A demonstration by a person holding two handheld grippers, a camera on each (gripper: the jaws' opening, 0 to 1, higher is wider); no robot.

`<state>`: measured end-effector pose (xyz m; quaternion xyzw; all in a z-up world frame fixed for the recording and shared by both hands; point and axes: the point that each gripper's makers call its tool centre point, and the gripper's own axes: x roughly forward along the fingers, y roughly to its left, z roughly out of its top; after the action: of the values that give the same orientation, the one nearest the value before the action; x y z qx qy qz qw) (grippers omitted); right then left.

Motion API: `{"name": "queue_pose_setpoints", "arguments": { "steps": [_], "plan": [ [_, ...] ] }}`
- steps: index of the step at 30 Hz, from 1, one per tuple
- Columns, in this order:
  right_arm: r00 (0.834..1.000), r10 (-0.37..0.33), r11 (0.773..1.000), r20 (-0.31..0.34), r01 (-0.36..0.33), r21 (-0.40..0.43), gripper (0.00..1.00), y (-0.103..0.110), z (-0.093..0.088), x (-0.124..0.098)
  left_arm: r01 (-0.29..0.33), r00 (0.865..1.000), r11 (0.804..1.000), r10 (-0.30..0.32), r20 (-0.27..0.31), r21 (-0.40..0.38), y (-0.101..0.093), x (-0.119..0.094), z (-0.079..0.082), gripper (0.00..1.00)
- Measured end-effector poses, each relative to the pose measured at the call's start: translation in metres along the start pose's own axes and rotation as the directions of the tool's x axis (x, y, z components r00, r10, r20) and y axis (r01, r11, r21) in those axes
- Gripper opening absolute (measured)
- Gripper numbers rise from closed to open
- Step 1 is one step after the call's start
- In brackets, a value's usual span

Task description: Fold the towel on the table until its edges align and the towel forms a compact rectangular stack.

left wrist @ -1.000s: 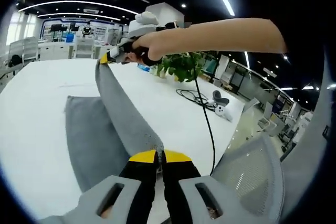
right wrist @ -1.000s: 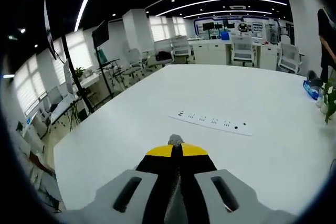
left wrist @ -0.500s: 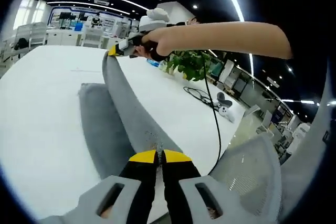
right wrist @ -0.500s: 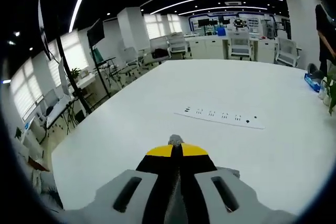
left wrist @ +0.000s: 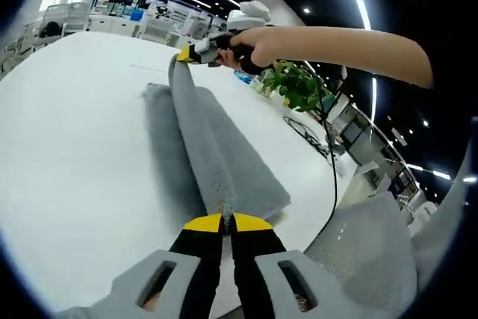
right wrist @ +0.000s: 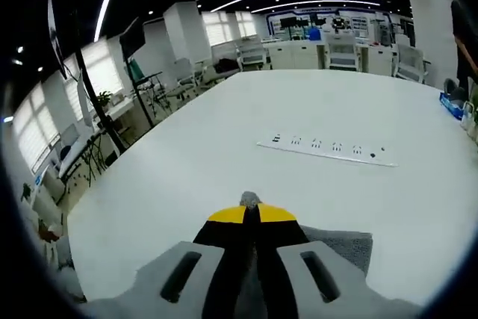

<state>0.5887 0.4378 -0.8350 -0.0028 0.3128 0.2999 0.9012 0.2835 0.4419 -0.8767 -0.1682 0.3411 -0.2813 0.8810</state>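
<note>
Left gripper view: left gripper [left wrist: 227, 221] w/ yellow-tipped jaws clenched on the near corner of the grey towel [left wrist: 216, 147]. Towel lies on the white table [left wrist: 75, 147], partly folded; a raised ridge of cloth runs from the near jaws up to the right gripper [left wrist: 188, 52], which pinches the far corner, held by a hand [left wrist: 250, 44]. Lower layer spreads flat on both sides of the ridge, edges not aligned. Table surface left of towel is bare, broad room; right of towel a narrower strip, then table edge w/ a black cable [left wrist: 328, 184] and a grey mesh chair [left wrist: 366, 252]. A potted plant [left wrist: 299, 89] stands near the far right edge. Right gripper view: right gripper [right wrist: 250, 211] jaws closed on a tuft of towel [right wrist: 343, 248]; grey cloth shows just right of the jaws. A white power strip [right wrist: 328, 149] lies well ahead on open table [right wrist: 187, 162].
</note>
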Motion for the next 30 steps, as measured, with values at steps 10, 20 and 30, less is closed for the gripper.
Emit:
{"name": "queue_pose_setpoints", "arguments": {
  "steps": [10,20,30],
  "plan": [
    [1.0,-0.016,1.0,-0.013,0.015,-0.024,0.01,0.005,-0.015,0.03,-0.025,1.0,0.995,0.024,-0.011,-0.096,0.017,0.002,-0.016,0.04],
    [0.999,0.01,0.997,-0.043,-0.013,-0.072,0.02,0.01,-0.026,0.049,-0.035,0.999,0.988,0.032,-0.018,-0.149,0.021,0.002,-0.02,0.05],
    [0.997,0.039,0.991,-0.061,-0.047,-0.126,0.05,0.015,-0.027,0.048,-0.017,1.0,0.999,0.018,0.026,-0.051,0.024,0.002,-0.009,0.25]
  ]
}}
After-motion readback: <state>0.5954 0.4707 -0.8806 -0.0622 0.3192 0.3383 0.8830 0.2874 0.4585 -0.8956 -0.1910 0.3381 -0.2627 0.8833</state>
